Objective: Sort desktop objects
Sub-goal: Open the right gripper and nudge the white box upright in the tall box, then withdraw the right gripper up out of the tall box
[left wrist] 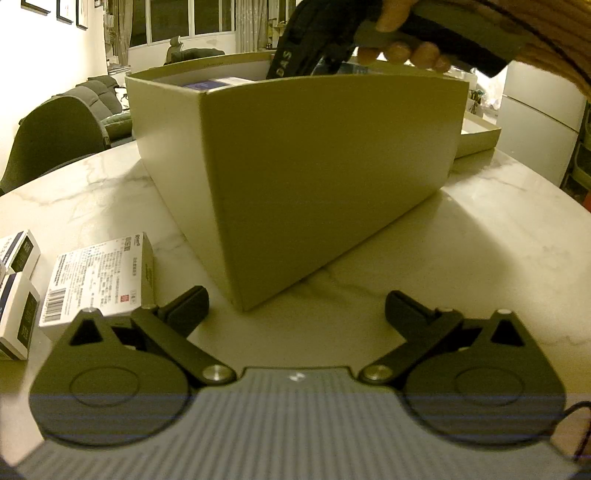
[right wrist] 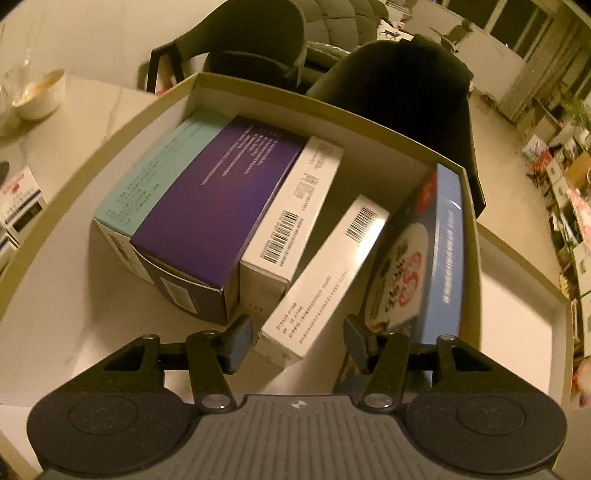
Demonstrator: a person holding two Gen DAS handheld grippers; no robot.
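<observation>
A large beige cardboard box (left wrist: 314,177) stands on the marble table. In the right wrist view its inside (right wrist: 373,162) holds a teal box (right wrist: 155,173), a purple box (right wrist: 210,210), a white barcoded box (right wrist: 291,210), a tilted white box (right wrist: 325,277) and a blue box (right wrist: 436,258). My right gripper (right wrist: 299,341) is open above the box, its jaws on either side of the tilted white box's near end, apart from it. My left gripper (left wrist: 295,310) is open and empty, low over the table in front of the box's corner. The right hand and gripper show above the box (left wrist: 424,33).
A flat white printed box (left wrist: 99,280) and two small white boxes (left wrist: 16,291) lie on the table at the left gripper's left. The box lid (left wrist: 478,138) lies behind at the right. A bowl (right wrist: 40,94) and chairs (right wrist: 402,103) are beyond the table.
</observation>
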